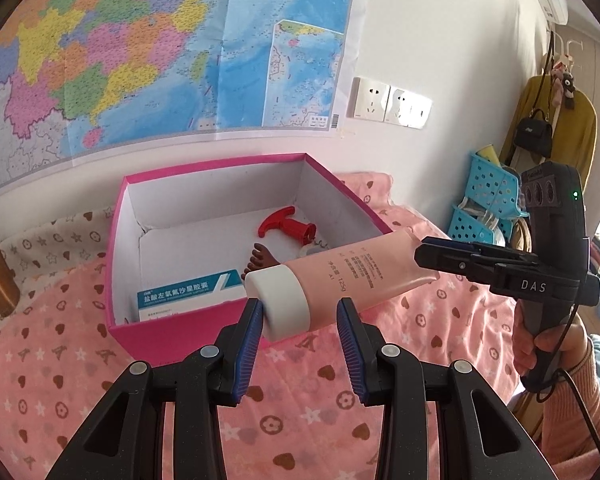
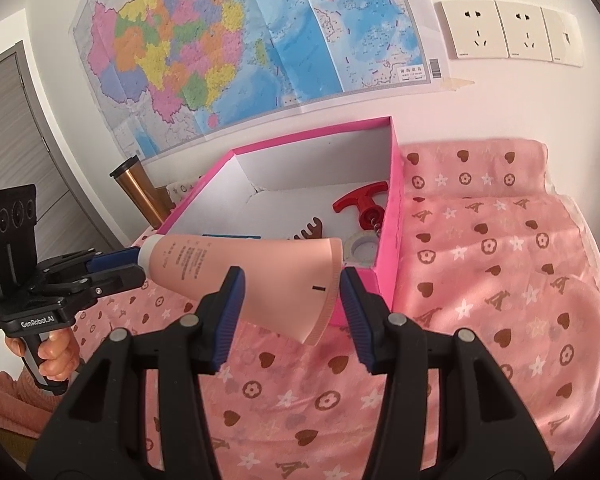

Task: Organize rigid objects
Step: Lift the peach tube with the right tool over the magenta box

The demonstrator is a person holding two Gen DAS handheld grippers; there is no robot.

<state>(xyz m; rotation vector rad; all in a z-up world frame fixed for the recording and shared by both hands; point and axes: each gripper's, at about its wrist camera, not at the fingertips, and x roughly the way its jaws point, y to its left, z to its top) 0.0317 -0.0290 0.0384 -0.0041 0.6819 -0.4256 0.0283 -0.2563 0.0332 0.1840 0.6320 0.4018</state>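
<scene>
Tube (image 1: pixel 340 276) is up in the air, level, above the near rim of the box (image 1: pixel 220 168), not touching it. My left tool (image 1: pixel 302 320) is closed on the white cap end, with the cap between the pads. My right tool (image 2: pixel 292 296) is closed on the flat crimped tail. From my left view the right tool sits at 3 o'clock, with my hand (image 1: pixel 540 344) on its grip. From my right view the left tool sits at 9 o'clock.

The box is pink, open and white inside, at 11 o'clock of the left tool, on a pink cloth (image 1: pixel 300 400). In it:
- red corkscrew (image 1: pixel 288 226) at the far right;
- brown foot (image 1: pixel 260 258) just nearer than the corkscrew;
- carton (image 1: pixel 180 294) against the near wall;
- tape roll (image 2: pixel 360 248) in the right near corner, part hidden by the tube.
</scene>
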